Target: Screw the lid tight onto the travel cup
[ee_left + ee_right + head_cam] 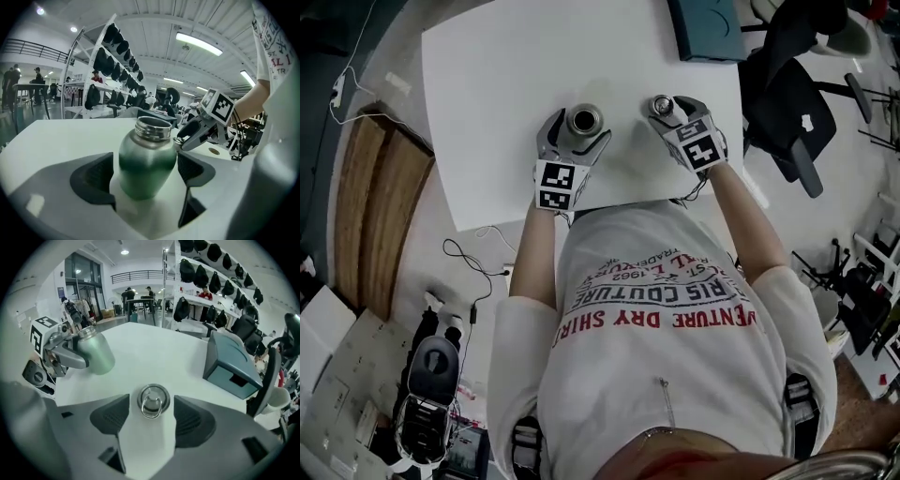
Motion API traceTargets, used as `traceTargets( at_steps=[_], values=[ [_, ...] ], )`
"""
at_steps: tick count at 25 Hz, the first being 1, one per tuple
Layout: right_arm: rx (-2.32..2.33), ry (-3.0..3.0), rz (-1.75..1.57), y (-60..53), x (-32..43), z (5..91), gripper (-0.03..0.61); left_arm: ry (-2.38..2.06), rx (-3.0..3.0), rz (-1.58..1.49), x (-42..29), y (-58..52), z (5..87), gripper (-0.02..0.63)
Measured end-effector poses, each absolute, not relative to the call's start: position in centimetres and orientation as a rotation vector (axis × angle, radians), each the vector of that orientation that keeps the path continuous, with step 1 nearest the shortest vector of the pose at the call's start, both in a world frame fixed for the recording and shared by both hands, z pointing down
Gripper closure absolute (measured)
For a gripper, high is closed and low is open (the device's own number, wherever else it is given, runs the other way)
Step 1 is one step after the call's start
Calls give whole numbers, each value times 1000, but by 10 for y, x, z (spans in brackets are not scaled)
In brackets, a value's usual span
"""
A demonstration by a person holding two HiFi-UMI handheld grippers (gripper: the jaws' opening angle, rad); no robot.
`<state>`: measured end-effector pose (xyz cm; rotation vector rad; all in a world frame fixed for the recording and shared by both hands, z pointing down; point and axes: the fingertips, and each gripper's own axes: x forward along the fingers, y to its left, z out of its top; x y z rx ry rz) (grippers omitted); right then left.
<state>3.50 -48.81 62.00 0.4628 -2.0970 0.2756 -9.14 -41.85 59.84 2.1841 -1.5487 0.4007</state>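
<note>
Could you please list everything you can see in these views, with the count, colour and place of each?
travel cup: one, green metal, mouth open, upright on the table
lid: one, silver with a ring, lying on the table right of the cup
table: one, white, in front of the person
box: one, teal, at the table's far right corner
office chair: one, black, right of the table
shirt: one, white with red print, worn by the person
left tool: one, grey, open around the cup
right tool: one, grey, open around the lid
</note>
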Motion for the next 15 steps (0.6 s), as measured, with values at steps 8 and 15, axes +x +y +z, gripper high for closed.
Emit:
traceTargets(
  at_steps=[8,15],
  values=[
    [392,-2028,216,-497,27,637,311,-1515,2214,470,-89,-426,614,202],
    [370,-1984,192,-498,27,642,313,-1517,2281,459,-88,-427,614,216]
  ],
)
